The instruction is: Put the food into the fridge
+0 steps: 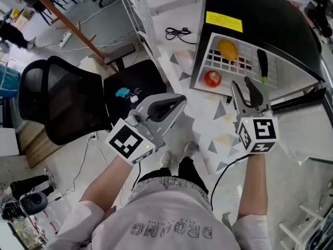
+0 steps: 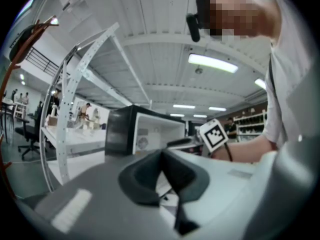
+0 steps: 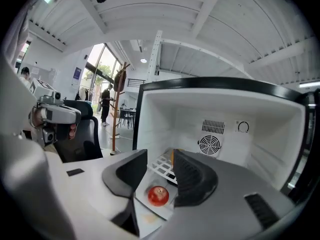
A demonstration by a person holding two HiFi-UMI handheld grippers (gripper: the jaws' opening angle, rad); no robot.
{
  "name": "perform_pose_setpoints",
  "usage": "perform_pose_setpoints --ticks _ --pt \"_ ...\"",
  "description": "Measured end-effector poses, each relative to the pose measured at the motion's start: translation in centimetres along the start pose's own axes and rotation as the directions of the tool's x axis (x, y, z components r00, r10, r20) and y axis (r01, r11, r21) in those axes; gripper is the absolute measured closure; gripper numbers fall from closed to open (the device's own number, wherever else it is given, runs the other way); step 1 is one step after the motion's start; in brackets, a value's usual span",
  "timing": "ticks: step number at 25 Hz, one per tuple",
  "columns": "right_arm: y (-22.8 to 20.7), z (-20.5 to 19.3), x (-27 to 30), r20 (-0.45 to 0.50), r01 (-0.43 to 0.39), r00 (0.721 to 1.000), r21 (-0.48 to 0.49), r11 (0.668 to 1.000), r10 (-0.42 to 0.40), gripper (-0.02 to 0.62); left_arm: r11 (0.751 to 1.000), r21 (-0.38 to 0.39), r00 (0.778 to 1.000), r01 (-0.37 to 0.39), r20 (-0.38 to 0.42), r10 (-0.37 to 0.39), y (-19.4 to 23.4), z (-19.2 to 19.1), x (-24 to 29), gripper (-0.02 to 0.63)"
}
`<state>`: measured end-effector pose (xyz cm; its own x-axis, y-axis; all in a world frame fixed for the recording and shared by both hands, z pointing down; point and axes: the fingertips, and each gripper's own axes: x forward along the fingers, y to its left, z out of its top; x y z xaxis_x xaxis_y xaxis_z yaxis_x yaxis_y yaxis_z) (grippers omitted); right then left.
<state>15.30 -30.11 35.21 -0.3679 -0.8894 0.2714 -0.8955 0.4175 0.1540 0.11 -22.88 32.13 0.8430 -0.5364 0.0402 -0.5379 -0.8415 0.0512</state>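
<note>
Right gripper (image 3: pixel 160 171) faces the open fridge (image 3: pixel 165 114), its jaws standing apart with nothing between them. Just past the fingertips, framed in the gap, a red fruit (image 3: pixel 158 195) lies inside the fridge; a yellow fruit (image 1: pixel 228 49) sits farther back on the wire shelf (image 1: pixel 244 61). Left gripper (image 2: pixel 161 153), jaws together and empty, hangs off to the side, well clear of the food.

in the right gripper view the yellow fruit (image 3: pixel 173 155) on the wire shelf (image 3: pixel 161 167) of the fridge (image 3: pixel 270 134) shows only as a sliver behind one jaw, and in the head view the dark, green-tipped thing (image 1: pixel 263 65) at the shelf's right edge is too small to name.
</note>
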Motion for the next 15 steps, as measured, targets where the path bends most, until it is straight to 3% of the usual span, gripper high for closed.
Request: perform_pose_setpoints --ticks 15 --pt "4.3 -0.4 -5.8 0.025 0.018 0.999 0.119 0.993 -0.021 0.539 0.998 0.023 0.998 0.058 0.007 -0.058 -1.6 0.8 -2.3 0.598"
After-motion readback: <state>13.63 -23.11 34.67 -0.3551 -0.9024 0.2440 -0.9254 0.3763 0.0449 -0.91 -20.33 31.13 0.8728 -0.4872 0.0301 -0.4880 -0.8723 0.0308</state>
